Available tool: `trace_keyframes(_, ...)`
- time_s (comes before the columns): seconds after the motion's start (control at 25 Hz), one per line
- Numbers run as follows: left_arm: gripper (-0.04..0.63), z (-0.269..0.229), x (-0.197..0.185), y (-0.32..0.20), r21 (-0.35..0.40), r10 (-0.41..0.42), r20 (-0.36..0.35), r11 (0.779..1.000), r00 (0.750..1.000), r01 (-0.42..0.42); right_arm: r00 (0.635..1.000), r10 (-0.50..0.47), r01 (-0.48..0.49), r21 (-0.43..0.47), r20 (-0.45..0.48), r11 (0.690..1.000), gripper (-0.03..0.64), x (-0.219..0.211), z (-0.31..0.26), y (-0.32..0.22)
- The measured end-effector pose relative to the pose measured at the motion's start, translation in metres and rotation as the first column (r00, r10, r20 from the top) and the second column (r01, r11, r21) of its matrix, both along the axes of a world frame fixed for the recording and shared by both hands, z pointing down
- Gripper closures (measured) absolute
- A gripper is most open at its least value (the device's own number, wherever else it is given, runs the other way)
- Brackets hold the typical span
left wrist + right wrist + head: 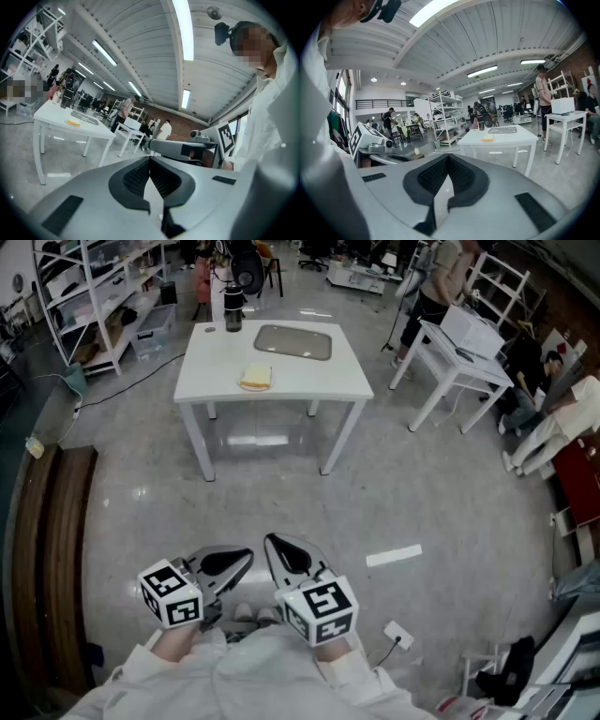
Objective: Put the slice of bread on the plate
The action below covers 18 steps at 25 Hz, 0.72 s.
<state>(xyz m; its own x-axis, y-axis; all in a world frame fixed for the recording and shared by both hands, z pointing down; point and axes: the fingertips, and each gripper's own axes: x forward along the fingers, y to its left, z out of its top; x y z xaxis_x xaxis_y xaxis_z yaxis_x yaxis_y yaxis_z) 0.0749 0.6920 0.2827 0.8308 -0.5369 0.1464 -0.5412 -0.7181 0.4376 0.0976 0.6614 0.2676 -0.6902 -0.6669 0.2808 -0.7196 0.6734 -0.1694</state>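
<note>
A slice of bread (255, 377) lies on the white table (281, 381) far ahead, near its front edge. Behind it rests a flat grey plate (292, 341), and a dark cup (232, 313) stands at the back left corner. Both grippers are held close to my body, well short of the table. My left gripper (244, 559) is shut and holds nothing. Beside it, my right gripper (272, 542) also has its jaws together and is empty. The right gripper view shows the bread (488, 138) and the plate (502, 131) beyond its gripper (448, 157). The left gripper view has the bread (72, 123) far off past its gripper (150, 159).
A second white table (459, 357) with a white box stands at the right, a person (433, 287) next to it. Shelving (94, 296) lines the left. A wooden bench (56, 549) runs along the left. A white strip (394, 556) and a socket (398, 637) lie on the floor.
</note>
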Motion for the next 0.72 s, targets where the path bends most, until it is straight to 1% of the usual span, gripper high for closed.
trace_keyframes(0.16,0.586,-0.005,-0.0087,-0.0052,0.012,-0.026,-0.008,1.0,1.0,0.026,1.0,-0.015,0.015,0.002,-0.009,1.0,0.603,-0.0068,-0.0023,0.0013)
trace_keyframes(0.24,0.586,-0.0032,-0.0095,-0.0059,0.02,-0.026,0.014,0.999,1.0,0.026,1.0,-0.017,0.017,0.003,-0.016,1.0,0.603,-0.0075,-0.001,0.0021)
trace_keyframes(0.36,0.586,0.0012,-0.0092,-0.0066,0.036,-0.018,0.065,0.999,0.998,0.016,0.999,-0.026,0.026,-0.003,-0.019,1.0,0.603,-0.0084,0.002,0.0032)
trace_keyframes(0.52,0.586,0.0008,-0.0066,-0.0084,0.028,-0.019,0.053,0.999,0.998,0.018,0.999,-0.027,0.026,-0.006,-0.023,1.0,0.603,-0.0052,0.0045,0.0026)
trace_keyframes(0.6,0.586,0.0023,-0.0047,-0.0085,0.024,-0.019,0.055,1.0,0.998,0.018,1.0,-0.021,0.021,-0.007,-0.006,1.0,0.603,-0.003,0.0047,0.0011)
trace_keyframes(0.72,0.586,0.004,-0.0032,-0.01,0.028,-0.025,0.065,0.999,0.998,0.023,0.997,-0.042,0.043,-0.019,0.064,0.999,0.601,-0.0025,0.0023,0.0)
